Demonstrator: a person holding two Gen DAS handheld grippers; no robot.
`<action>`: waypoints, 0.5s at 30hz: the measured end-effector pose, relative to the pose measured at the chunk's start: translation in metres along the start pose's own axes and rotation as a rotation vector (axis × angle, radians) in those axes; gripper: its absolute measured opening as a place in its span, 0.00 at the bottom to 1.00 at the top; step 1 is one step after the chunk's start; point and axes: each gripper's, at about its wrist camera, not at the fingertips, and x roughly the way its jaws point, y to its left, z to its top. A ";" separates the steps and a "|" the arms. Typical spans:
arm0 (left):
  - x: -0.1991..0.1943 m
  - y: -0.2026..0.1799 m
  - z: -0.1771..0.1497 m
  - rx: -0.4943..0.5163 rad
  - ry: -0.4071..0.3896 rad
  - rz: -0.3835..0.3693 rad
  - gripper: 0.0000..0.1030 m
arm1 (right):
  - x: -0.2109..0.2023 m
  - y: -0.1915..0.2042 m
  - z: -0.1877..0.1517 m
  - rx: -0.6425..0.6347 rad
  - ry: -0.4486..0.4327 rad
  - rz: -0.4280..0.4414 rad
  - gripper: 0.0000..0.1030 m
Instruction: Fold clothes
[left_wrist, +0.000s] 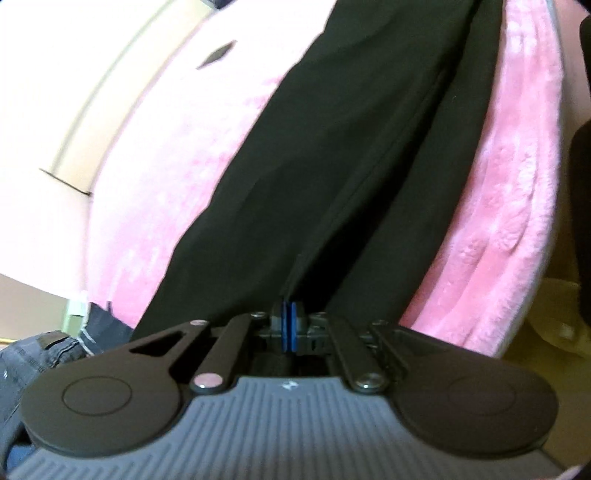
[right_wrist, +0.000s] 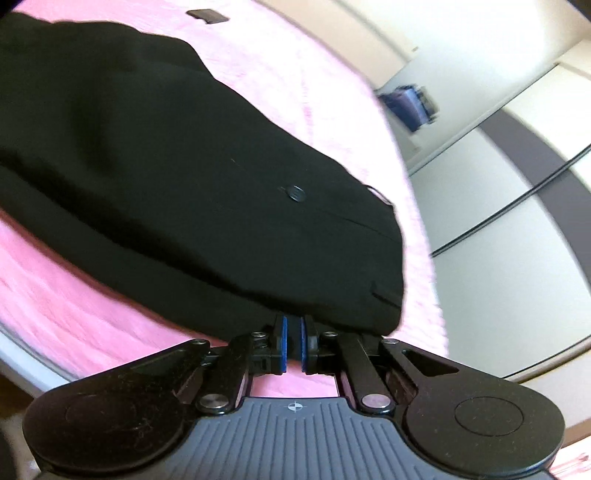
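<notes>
A pair of black trousers lies stretched over a pink fluffy blanket. My left gripper is shut on an edge of the trouser legs, its blue pads pressed together on the cloth. In the right wrist view the waist end of the trousers shows, with a black button. My right gripper is nearly closed on the waistband edge, with a narrow gap between its blue pads where the black cloth enters.
The pink blanket covers a bed. A small dark object lies on the blanket at the far side. Grey jeans are at lower left. A white wall and a blue item stand to the right.
</notes>
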 end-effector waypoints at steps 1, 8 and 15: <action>0.002 -0.003 -0.001 -0.014 -0.011 0.017 0.01 | 0.001 0.003 -0.008 -0.009 -0.011 -0.021 0.03; -0.003 -0.016 -0.017 -0.039 -0.091 0.129 0.01 | 0.013 -0.010 -0.030 -0.025 -0.063 -0.121 0.03; -0.016 -0.028 -0.019 -0.059 -0.069 0.175 0.01 | 0.002 -0.012 -0.031 -0.052 -0.247 -0.181 0.99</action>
